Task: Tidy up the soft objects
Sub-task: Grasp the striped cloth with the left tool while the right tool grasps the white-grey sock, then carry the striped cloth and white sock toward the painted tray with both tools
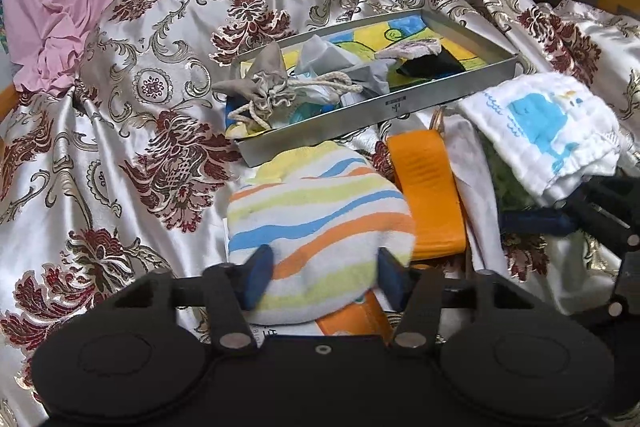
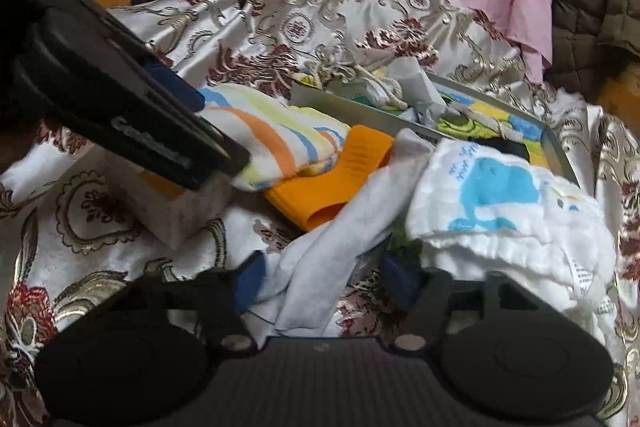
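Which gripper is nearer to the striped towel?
Left. The left gripper has the striped towel between its fingers; the right gripper is off to its right, over the white cloth.
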`<state>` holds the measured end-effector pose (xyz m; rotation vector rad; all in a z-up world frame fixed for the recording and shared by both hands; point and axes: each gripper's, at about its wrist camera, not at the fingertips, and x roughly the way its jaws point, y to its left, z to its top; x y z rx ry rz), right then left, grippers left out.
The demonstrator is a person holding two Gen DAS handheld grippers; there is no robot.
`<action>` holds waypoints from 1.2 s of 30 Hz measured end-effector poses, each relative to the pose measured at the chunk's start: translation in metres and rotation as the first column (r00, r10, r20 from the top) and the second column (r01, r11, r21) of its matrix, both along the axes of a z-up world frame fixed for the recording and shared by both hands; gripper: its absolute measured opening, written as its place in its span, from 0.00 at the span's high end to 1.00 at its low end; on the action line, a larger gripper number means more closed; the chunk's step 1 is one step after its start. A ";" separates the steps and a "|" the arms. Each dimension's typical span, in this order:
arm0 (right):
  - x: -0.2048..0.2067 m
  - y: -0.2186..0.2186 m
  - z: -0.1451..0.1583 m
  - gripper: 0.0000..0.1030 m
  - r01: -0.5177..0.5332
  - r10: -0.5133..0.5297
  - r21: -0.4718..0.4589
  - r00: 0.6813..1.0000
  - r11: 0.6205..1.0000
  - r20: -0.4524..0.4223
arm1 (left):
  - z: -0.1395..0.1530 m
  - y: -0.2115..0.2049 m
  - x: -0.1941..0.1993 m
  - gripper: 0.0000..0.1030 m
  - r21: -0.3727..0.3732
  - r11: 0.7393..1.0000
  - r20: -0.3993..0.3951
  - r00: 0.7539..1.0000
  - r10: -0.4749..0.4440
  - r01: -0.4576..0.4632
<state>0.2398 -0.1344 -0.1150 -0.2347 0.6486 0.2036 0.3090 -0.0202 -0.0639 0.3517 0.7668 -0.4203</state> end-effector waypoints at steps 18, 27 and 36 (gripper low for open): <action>-0.004 -0.002 0.000 0.89 0.043 -0.043 -0.018 0.999 0.999 -0.006 | 0.011 0.018 0.007 0.87 -0.133 0.980 -0.071 0.988 0.137 -0.145; -0.014 -0.005 0.013 0.93 -0.006 0.004 0.047 0.999 0.999 0.054 | 0.035 0.031 -0.006 0.88 -0.288 0.936 -0.109 0.978 0.177 -0.201; -0.041 -0.004 0.042 0.94 -0.057 0.041 0.078 0.979 0.995 0.199 | 0.067 0.045 -0.032 0.89 -0.354 0.901 -0.020 0.966 0.259 -0.249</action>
